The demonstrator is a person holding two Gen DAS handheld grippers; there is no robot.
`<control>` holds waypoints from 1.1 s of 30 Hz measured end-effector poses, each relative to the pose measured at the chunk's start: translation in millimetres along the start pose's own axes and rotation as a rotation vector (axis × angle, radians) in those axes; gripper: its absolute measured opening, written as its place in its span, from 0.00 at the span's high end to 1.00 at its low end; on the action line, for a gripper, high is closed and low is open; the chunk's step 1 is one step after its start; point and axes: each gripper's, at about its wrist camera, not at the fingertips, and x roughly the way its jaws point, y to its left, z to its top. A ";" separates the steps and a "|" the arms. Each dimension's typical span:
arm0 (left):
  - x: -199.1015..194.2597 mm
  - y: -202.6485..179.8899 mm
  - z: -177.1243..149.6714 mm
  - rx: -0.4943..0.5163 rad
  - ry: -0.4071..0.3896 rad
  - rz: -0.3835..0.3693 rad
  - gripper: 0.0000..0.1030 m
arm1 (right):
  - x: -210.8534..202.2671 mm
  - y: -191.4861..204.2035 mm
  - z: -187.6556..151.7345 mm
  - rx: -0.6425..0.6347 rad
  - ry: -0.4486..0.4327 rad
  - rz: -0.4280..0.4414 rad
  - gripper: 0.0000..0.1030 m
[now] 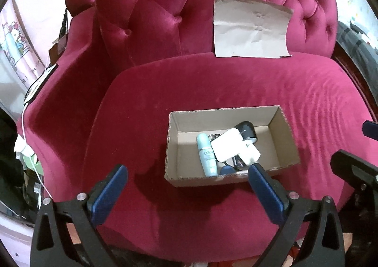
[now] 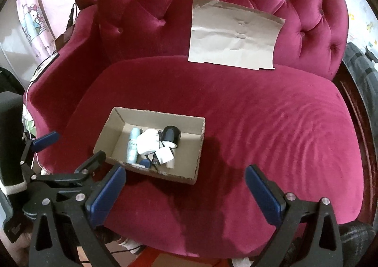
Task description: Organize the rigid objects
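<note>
An open cardboard box [image 1: 282, 148] [image 2: 113, 139] sits on the red velvet seat. Inside lie a pale blue bottle [image 1: 208, 155] [image 2: 132, 146], white charger blocks [image 1: 230, 147] [image 2: 148, 140], a black round object [image 1: 246, 129] [image 2: 171, 134] and a small dark blue item [image 1: 226, 169] [image 2: 144, 163]. My left gripper [image 1: 187, 172] is open and empty, just in front of the box. My right gripper [image 2: 185, 176] is open and empty, in front of and right of the box. The left gripper also shows in the right wrist view [image 2: 73, 148].
A creased sheet of brown cardboard [image 1: 250, 28] [image 2: 234, 37] leans on the tufted chair back [image 1: 165, 6]. The red seat cushion [image 2: 271, 125] spreads to the right of the box. A white cable [image 1: 26, 129] and clutter hang past the left armrest.
</note>
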 end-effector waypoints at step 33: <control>-44.7 -30.3 -23.5 0.030 0.021 -0.022 0.00 | -40.4 6.6 -25.6 -0.027 0.000 0.014 0.00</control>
